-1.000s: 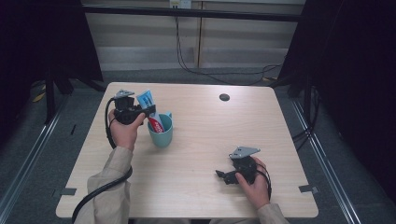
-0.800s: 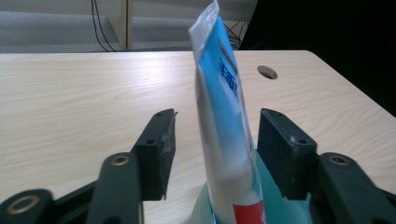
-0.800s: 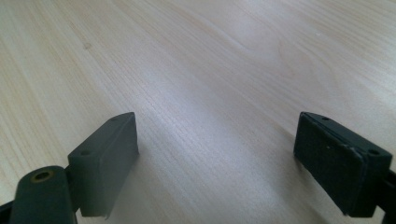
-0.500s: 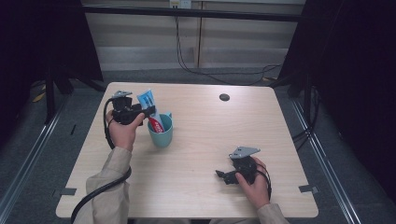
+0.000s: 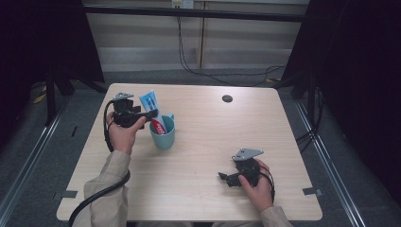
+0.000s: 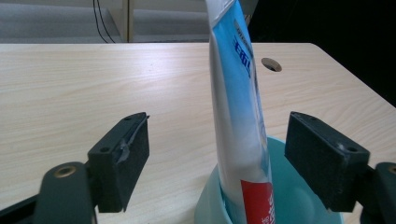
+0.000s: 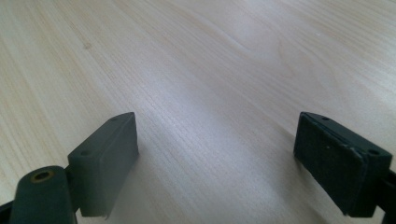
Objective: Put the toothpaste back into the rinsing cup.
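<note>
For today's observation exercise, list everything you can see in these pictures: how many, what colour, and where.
Toothpaste tube: one, blue, white and red, standing tilted in the cup.
Cup: one, teal, left part of the table.
Table: one, light wood, with a dark round hole near the far edge.
Left hand-held gripper: one, black, jaws just opened, apart on either side of the tube.
Right hand-held gripper: one, black, open, low over the table, near right.

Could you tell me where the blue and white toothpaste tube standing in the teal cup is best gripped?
Probably on the blue and white toothpaste tube flat upper body, above the teal cup rim, pads on its broad faces, approaching from the left gripper side, whose just-opened jaws already flank it.
</note>
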